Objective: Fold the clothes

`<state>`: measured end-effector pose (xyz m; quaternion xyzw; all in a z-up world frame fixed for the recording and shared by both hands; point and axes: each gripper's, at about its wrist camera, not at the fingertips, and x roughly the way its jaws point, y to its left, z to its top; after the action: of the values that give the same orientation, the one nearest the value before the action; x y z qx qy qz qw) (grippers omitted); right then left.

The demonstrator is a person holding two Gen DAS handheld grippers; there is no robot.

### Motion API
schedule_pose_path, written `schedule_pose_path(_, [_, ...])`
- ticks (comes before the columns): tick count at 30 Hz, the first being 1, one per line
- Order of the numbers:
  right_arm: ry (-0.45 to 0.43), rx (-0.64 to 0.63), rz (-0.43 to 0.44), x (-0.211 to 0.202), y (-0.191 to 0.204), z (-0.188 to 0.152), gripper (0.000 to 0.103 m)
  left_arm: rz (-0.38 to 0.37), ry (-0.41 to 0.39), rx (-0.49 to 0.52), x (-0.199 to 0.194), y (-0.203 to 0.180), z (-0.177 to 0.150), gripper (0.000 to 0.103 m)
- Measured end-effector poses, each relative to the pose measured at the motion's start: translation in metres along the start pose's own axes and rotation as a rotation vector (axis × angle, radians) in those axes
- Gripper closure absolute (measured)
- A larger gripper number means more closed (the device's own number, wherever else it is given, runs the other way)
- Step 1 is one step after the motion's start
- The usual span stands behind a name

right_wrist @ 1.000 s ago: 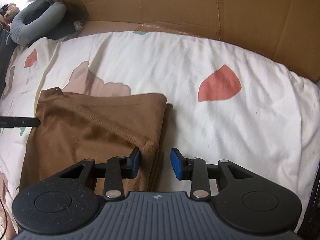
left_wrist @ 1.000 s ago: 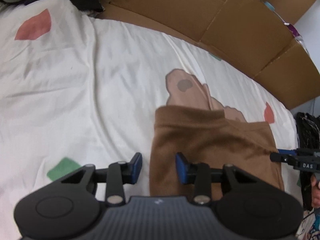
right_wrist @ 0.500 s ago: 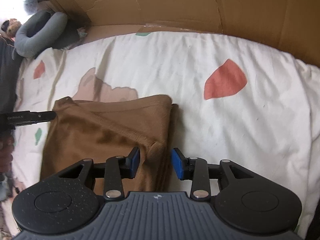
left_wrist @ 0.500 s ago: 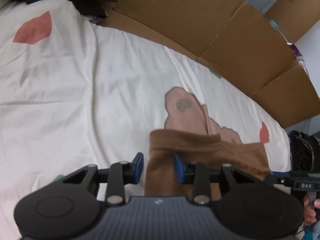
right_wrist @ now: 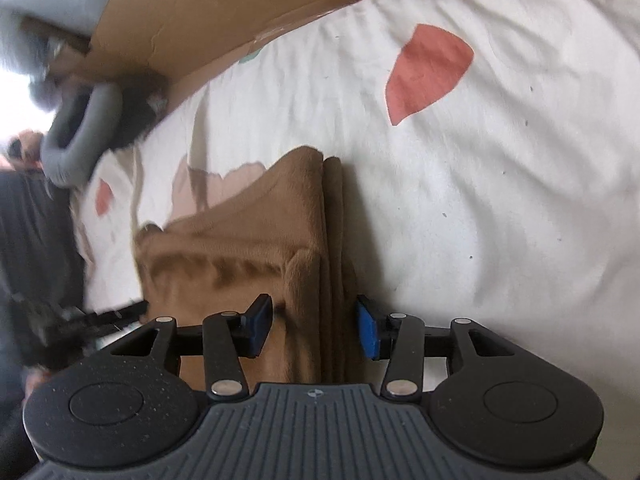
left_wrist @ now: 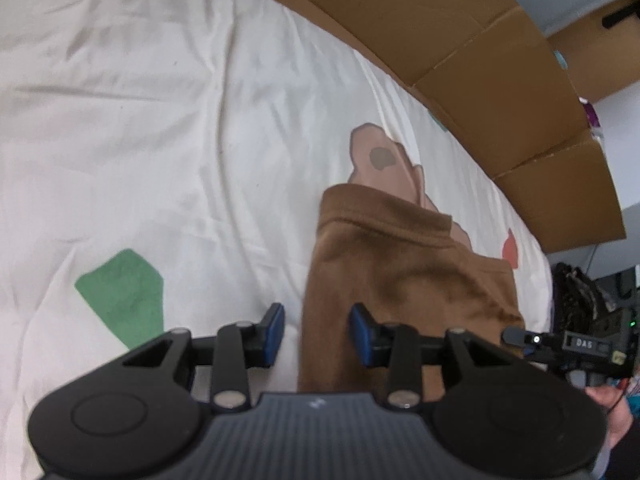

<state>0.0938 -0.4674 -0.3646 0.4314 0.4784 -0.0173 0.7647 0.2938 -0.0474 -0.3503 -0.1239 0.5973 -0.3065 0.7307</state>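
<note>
A folded brown garment lies on the white patterned bedsheet. My left gripper is open, and the garment's left edge runs up between its blue pads. In the right wrist view the garment shows its stacked folded right edge, which lies between the fingers of my open right gripper. Neither gripper pinches the cloth. Each gripper shows in the other's view: the right gripper beyond the garment's right side, the left gripper blurred at its left side.
Brown cardboard panels wall off the bed's far side. A grey curved pillow lies at the bed's far left corner. A black bag stands off the right edge. The sheet carries a green patch and a red patch.
Both grippers have come in lower and closer over the garment's opposite edges, and the right one has tilted. The finger gaps are unchanged. The garment has barely shifted.
</note>
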Motion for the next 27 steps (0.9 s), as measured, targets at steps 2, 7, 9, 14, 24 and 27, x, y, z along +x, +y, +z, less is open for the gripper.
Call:
schedule_pose_path(2, [0.001,0.003,0.017,0.001,-0.002,0.002,0.068,-0.018,-0.001,-0.013,0.003,0.001,0.002,0.065])
schedule_pose_path(7, [0.002,-0.017,0.021,-0.003,0.003,0.006,0.08,-0.024,-0.021,0.015,0.004,-0.004,0.005,0.091])
schedule_pose_path(9, [-0.012,-0.027,0.044,-0.009,0.008,0.006,0.08,-0.038,-0.032,0.009,0.001,-0.004,0.006,0.094])
schedule_pose_path(14, [-0.011,-0.041,0.064,-0.016,0.007,0.007,0.073,-0.063,-0.034,0.001,-0.004,-0.003,0.008,0.089])
schedule_pose_path(24, [0.006,0.012,0.077,-0.009,-0.016,-0.001,0.052,-0.094,-0.006,-0.028,0.003,0.012,0.006,0.067])
schedule_pose_path(27, [0.005,0.018,0.091,-0.003,-0.016,-0.004,0.052,-0.127,0.004,-0.038,0.007,0.015,0.008,0.067])
